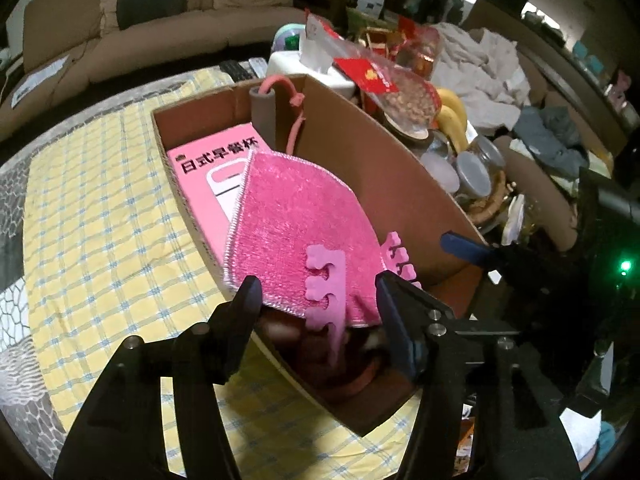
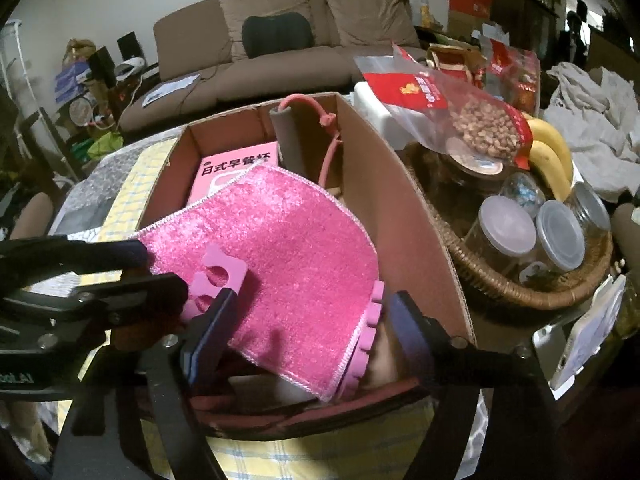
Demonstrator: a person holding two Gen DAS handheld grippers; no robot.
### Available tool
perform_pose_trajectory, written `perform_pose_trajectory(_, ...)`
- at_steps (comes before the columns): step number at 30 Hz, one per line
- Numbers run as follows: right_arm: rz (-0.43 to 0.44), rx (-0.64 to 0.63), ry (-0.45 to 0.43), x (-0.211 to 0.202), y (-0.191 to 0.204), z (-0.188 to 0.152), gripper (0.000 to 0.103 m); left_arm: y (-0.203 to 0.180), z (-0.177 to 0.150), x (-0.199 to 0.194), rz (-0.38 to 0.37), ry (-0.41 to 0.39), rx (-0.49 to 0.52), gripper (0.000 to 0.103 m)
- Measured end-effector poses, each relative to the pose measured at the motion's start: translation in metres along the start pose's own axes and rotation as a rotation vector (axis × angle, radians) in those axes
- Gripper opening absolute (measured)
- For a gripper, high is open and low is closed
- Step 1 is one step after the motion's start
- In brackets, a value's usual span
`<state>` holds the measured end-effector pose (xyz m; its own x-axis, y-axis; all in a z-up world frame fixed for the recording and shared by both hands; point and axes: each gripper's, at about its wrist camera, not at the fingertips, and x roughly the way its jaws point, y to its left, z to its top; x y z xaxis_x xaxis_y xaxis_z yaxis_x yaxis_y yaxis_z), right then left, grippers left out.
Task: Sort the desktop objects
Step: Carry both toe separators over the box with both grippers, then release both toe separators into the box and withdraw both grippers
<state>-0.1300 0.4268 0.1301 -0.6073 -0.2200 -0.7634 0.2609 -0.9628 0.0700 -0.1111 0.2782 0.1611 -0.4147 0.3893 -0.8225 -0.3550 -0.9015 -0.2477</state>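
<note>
Cloth [image 2: 280,248] lies tilted (corner toward far wall) in box [image 2: 404,216].

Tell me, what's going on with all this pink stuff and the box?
A person is tidying a cluttered table with two handheld grippers. Both the left gripper and the right gripper hang open over a cardboard box. In it lie a pink cloth, two pink foam toe separators, a pink carton and a grey-handled cord. Neither gripper is holding anything. Beside the box sits a basket of jars, bananas and a bag of nuts.
</note>
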Motion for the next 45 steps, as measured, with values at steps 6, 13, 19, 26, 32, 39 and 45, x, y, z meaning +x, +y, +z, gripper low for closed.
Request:
perform_pose_trajectory(6, -0.005, 0.002, -0.011, -0.007, 0.005, 0.001, 0.08, 0.011, -0.004, -0.017, -0.002, -0.033, -0.026, 0.069)
perform_pose_trajectory(13, -0.001, 0.001, -0.022, -0.017, 0.017, 0.002, 0.085, 0.029, -0.016, -0.037, 0.004, -0.061, -0.052, 0.087)
perform_pose_trajectory(19, 0.009, -0.01, -0.033, -0.026, 0.036, 0.001, 0.088, 0.048, -0.03, -0.054, 0.007, -0.076, -0.088, 0.101)
perform_pose_trajectory(26, 0.03, -0.012, -0.044, -0.034, 0.063, -0.001, 0.094, 0.068, -0.049, -0.073, 0.054, -0.09, -0.099, 0.103)
perform_pose_trajectory(32, 0.048, -0.023, -0.052, -0.038, 0.09, -0.004, 0.103, 0.088, -0.069, -0.089, 0.11, -0.096, -0.115, 0.103)
perform_pose_trajectory(39, 0.078, -0.043, -0.048, -0.036, 0.126, -0.012, 0.102, 0.115, -0.093, -0.103, 0.15, -0.104, -0.155, 0.103)
perform_pose_trajectory(45, 0.102, -0.054, -0.045, -0.028, 0.152, -0.02, 0.102, 0.138, -0.114, -0.111, 0.179, -0.116, -0.193, 0.103)
